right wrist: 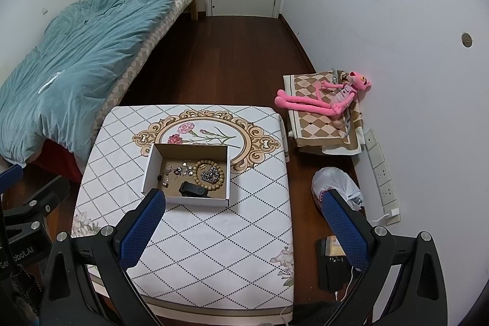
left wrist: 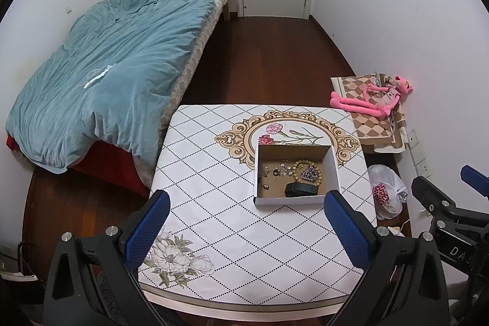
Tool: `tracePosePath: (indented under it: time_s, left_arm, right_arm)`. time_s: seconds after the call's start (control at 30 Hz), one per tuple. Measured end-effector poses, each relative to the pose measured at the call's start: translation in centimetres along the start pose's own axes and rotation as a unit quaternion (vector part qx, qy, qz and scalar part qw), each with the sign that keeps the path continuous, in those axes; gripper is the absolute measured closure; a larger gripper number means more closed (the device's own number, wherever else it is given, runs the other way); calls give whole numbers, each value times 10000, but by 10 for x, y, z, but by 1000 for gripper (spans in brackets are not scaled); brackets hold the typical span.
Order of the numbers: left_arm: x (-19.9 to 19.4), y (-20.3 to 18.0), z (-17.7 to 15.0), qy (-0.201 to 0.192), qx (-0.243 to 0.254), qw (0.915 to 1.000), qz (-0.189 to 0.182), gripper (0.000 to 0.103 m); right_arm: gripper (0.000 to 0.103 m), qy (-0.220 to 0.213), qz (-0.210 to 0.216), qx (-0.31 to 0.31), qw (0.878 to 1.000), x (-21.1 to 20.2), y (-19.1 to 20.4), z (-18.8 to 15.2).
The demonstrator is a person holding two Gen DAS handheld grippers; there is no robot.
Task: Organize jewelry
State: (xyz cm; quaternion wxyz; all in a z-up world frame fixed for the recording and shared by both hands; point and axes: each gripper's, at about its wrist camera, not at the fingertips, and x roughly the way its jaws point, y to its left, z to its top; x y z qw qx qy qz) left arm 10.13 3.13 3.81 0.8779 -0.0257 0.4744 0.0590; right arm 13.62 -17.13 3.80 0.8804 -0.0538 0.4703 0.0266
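Note:
An open white cardboard box (left wrist: 334, 170) (right wrist: 146, 173) stands on the patterned table (left wrist: 214, 203) (right wrist: 198, 249). Inside lie a wooden bead bracelet (left wrist: 301, 163) (right wrist: 211, 165), a dark sparkly brooch (left wrist: 308, 173) (right wrist: 210, 174), several small silver pieces (left wrist: 281, 168) (right wrist: 180, 170) and a black case (left wrist: 298, 190) (right wrist: 194, 190). My left gripper (left wrist: 247, 231) is open and empty above the table's near part, short of the box. My right gripper (right wrist: 244, 229) is open and empty, near the table's right edge. The right gripper also shows at the right of the left wrist view (left wrist: 443, 194).
A bed with a blue duvet (left wrist: 107, 75) (right wrist: 76, 60) stands left of the table. A pink plush toy (left wrist: 376, 100) (right wrist: 330, 100) lies on folded cloth at the right wall. A white plastic bag (left wrist: 386, 191) (right wrist: 333, 182) and a power strip (right wrist: 382, 176) sit on the floor.

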Motion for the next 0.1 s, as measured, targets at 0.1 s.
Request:
tracePosePath:
  time_s: [0.1]
  left_arm:
    - [-1, -2, 1, -60, 0, 10000, -29, 0]
  right_arm:
    - [0, 5, 10, 5, 10000, 0, 0, -1]
